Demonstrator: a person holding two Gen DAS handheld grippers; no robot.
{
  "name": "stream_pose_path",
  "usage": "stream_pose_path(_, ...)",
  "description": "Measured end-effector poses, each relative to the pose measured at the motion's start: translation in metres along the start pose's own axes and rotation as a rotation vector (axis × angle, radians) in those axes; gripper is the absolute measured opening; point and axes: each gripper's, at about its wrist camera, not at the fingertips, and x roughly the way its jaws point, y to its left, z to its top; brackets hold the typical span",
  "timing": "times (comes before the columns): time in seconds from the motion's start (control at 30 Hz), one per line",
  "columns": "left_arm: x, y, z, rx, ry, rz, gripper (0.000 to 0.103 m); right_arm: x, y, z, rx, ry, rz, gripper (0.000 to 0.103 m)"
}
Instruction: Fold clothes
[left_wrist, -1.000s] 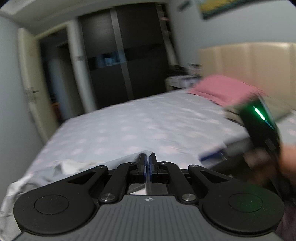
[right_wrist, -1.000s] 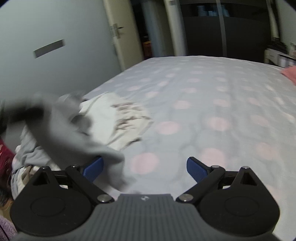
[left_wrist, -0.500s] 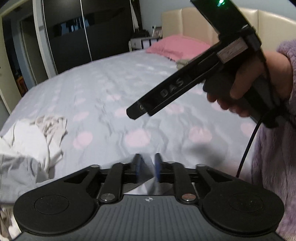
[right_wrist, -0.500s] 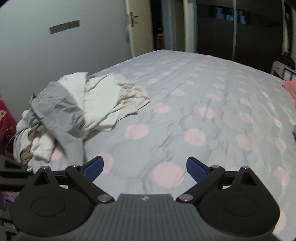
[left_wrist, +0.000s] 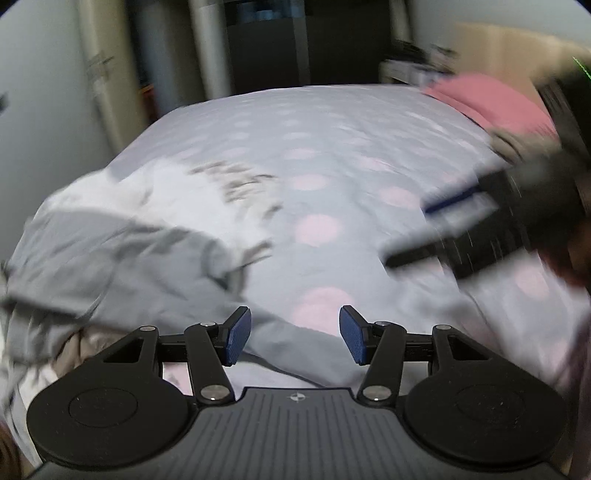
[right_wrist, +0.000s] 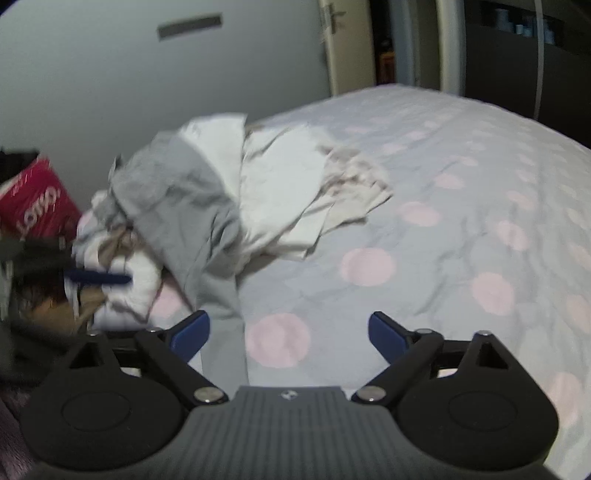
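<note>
A heap of unfolded clothes lies at the near left corner of the bed. A grey garment lies on top, with a strip trailing toward me. A white garment with a pale print lies beside it. My left gripper is open and empty, just above the grey garment's trailing edge. My right gripper is open and empty, over the grey strip and the sheet. The right gripper also shows blurred at the right of the left wrist view.
The bed has a pale lilac sheet with pink dots. A pink pillow and a beige headboard are at the far end. A red package stands left of the bed. Dark wardrobes and a door stand behind.
My left gripper has opened and let go of the grey garment, which now lies on the heap. It swung left toward the clothes. My right gripper stayed open and moved closer to the heap.
</note>
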Motion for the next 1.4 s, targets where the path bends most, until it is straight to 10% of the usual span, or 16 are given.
stream_pose_path(0.27,0.063,0.025,0.018,-0.106,0.04,0.085,0.052,0.041,0.008,-0.011,-0.054,0.118,0.067,0.077)
stream_pose_path(0.53,0.112,0.03,0.009,-0.081,0.093,0.162,0.004,0.064,0.009,-0.016,-0.092,0.169,0.096,0.078)
stream_pose_path(0.73,0.089,0.014,0.017,-0.051,-0.011,0.104,0.0,0.06,0.006,-0.016,-0.092,0.173,0.063,0.078)
stream_pose_path(1.4,-0.03,-0.21,0.117,0.168,-0.272,-0.564,0.0,-0.136,-0.053,-0.105,0.13,0.024,-0.252,0.079)
